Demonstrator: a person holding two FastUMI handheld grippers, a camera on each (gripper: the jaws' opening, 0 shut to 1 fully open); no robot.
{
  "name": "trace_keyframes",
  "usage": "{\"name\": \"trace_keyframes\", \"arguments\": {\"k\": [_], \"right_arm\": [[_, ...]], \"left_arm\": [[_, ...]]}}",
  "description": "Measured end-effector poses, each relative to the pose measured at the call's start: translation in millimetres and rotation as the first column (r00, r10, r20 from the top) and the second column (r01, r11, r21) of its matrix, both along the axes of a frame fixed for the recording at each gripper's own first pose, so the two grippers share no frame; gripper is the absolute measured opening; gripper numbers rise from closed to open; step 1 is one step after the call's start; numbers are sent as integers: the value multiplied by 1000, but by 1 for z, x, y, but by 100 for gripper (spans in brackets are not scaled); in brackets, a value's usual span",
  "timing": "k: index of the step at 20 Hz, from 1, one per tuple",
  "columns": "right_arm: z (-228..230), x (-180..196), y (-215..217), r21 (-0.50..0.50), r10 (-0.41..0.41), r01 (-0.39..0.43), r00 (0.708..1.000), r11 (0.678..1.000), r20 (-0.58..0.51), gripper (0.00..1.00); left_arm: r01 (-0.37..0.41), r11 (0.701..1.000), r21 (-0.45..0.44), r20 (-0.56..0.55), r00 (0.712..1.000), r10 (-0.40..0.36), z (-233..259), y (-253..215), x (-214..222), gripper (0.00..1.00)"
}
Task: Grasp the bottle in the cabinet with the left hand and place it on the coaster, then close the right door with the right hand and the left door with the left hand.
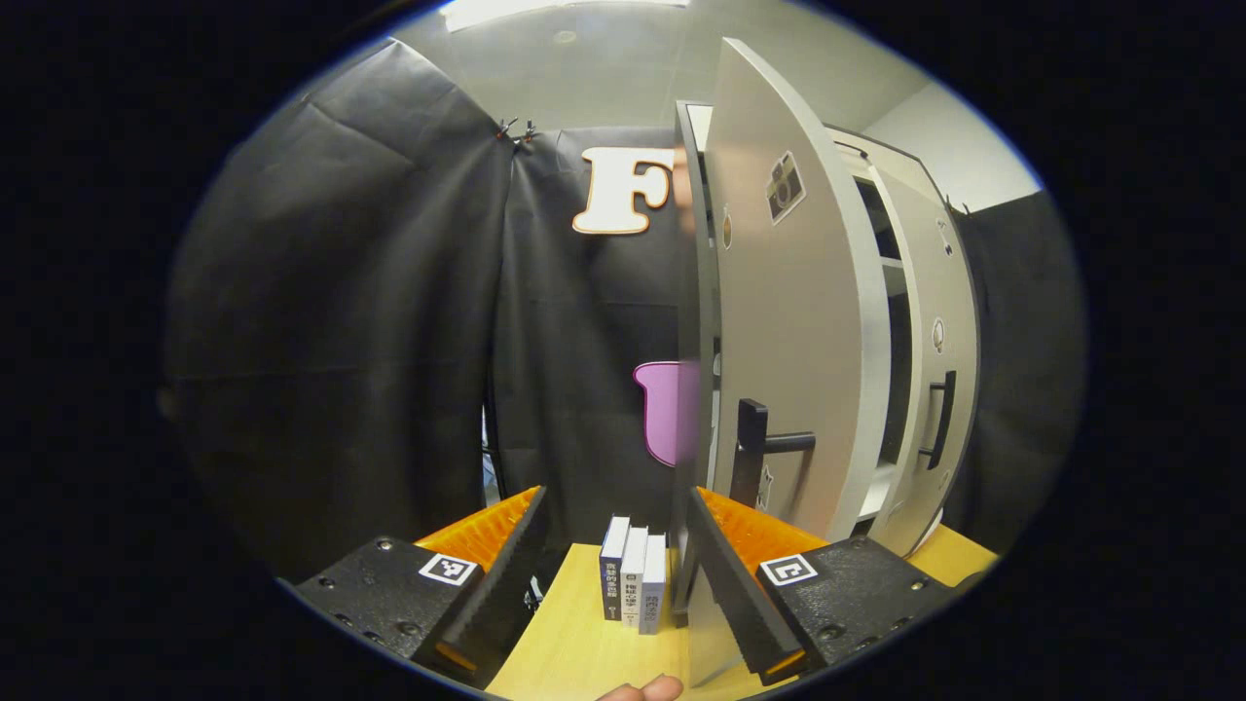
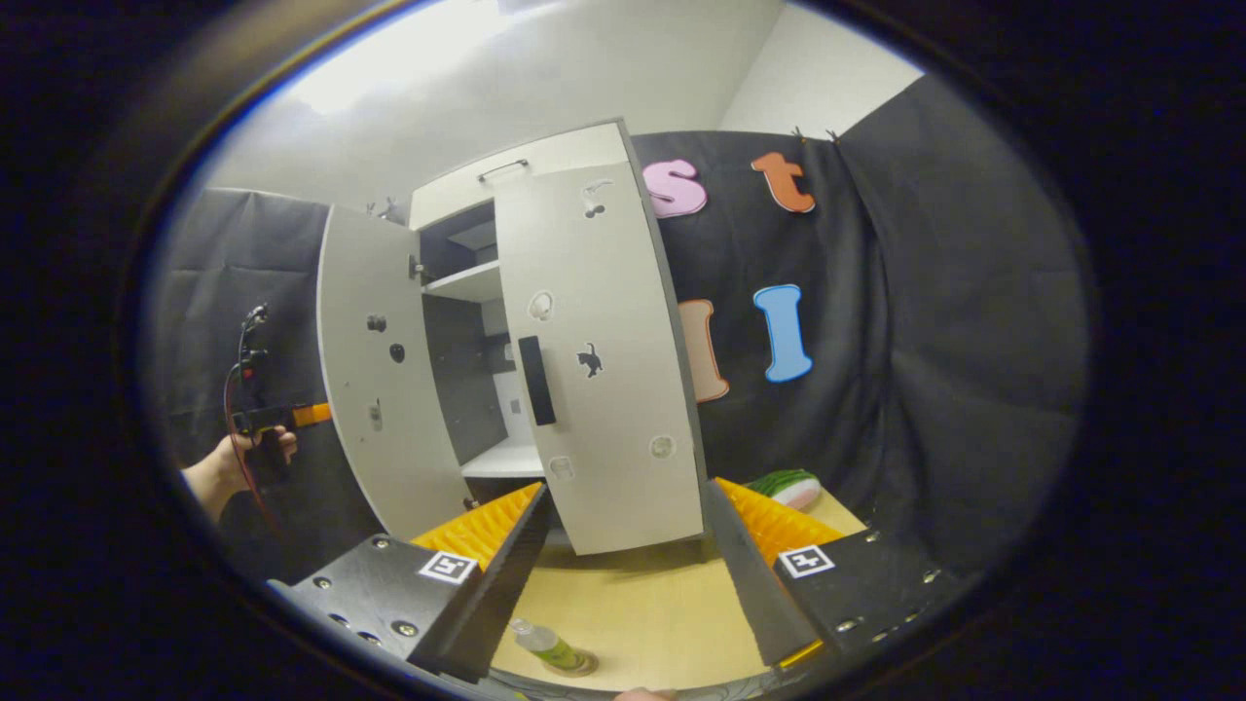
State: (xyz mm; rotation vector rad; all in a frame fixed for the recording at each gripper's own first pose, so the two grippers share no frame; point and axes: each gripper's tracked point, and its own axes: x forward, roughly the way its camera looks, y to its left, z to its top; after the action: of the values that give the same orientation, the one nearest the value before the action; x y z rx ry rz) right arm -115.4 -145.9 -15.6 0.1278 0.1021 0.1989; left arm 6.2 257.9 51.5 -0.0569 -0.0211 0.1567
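Beside the left door (image 1: 788, 331), books (image 1: 635, 574) stand.

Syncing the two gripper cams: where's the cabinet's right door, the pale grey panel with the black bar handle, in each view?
Left gripper view: pale grey right door at far right, beyond the nearer pale grey left door.
Right gripper view: right door at centre, ajar.
Shared landmark: left door, open in both.

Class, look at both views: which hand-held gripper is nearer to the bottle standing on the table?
The right hand-held gripper: the bottle stands just below its open fingers. The left hand-held gripper is away at the left door, beside the books.
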Motion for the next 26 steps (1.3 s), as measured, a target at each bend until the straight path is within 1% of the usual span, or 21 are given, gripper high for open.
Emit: {"name": "trace_keyframes", "arguments": {"k": [1, 2, 3, 4, 5, 6, 8, 9, 10, 11, 12, 13, 14, 15, 16, 17, 18, 19, 21, 24, 26], "right_arm": [[2, 1, 4, -13, 17, -16, 1000, 1000, 17, 96], [4, 1, 7, -22, 34, -33, 999, 999, 31, 96], [4, -1, 9, -31, 45, -44, 998, 999, 38, 96], [4, -1, 11, -40, 46, -44, 998, 998, 43, 94], [1, 0, 12, -55, 47, -44, 998, 997, 42, 96], [-1, 2, 15, -78, 53, -50, 998, 996, 41, 94], [-4, 4, 22, -134, 70, -64, 997, 989, 42, 94], [-5, 5, 24, -160, 75, -67, 996, 985, 45, 94], [-6, 5, 27, -181, 80, -71, 996, 981, 47, 96], [-7, 6, 30, -195, 85, -75, 995, 978, 45, 96], [-9, 7, 33, -201, 88, -77, 995, 976, 44, 97], [-10, 6, 36, -202, 92, -82, 995, 976, 40, 97], [-10, 6, 39, -198, 97, -88, 995, 976, 35, 99], [-10, 6, 41, -192, 98, -90, 995, 977, 32, 99], [-10, 6, 43, -184, 96, -89, 995, 979, 29, 94], [-11, 6, 43, -180, 92, -87, 995, 980, 23, 94], [-11, 6, 43, -178, 88, -83, 996, 981, 21, 97], [-10, 6, 43, -177, 85, -80, 996, 981, 19, 99], [-9, 6, 44, -164, 77, -74, 997, 984, 12, 94], [-4, 6, 45, -124, 60, -59, 998, 991, -1, 94], [3, 9, 42, -103, 32, -33, 999, 994, -12, 94]], "left_arm": [[2, 1000, 5, 3, 1000, -2, 1, 0, 0, 90], [2, 1000, 5, 3, 1000, -2, 1, 0, 0, 87], [2, 1000, 1, 4, 1000, -2, 0, -2, 0, 90], [4, 1000, -3, 4, 1000, -4, 0, -3, 0, 87], [11, 1000, -2, 4, 1000, -11, 1, -5, 1, 87], [21, 1000, -1, 5, 1000, -21, 1, -8, 1, 87], [31, 1000, -3, 5, 999, -31, 1, -13, 1, 87], [29, 1000, -1, 5, 1000, -29, 1, -13, 1, 90], [20, 1000, 1, 3, 1000, -20, 1, -12, 0, 90], [12, 1000, -4, 2, 1000, -11, 1, -11, 1, 87], [5, 1000, -17, -5, 1000, -5, 0, -12, 1, 87], [1, 1000, -29, -11, 1000, -1, -1, -13, 0, 94], [5, 999, -35, -16, 1000, -6, -1, -15, 0, 90], [14, 999, -40, -18, 1000, -15, -1, -18, 0, 90], [27, 999, -43, -20, 999, -28, -1, -22, 1, 90], [41, 998, -46, -23, 999, -42, -1, -26, 2, 87], [56, 997, -46, -20, 998, -57, -1, -33, 3, 92], [75, 996, -45, -19, 997, -76, 0, -40, 4, 92], [109, 993, -55, -17, 994, -110, 0, -55, 7, 92], [150, 985, -86, -15, 988, -152, -1, -76, 12, 92], [158, 984, -89, -1, 987, -158, 3, -84, 18, 92]]}}
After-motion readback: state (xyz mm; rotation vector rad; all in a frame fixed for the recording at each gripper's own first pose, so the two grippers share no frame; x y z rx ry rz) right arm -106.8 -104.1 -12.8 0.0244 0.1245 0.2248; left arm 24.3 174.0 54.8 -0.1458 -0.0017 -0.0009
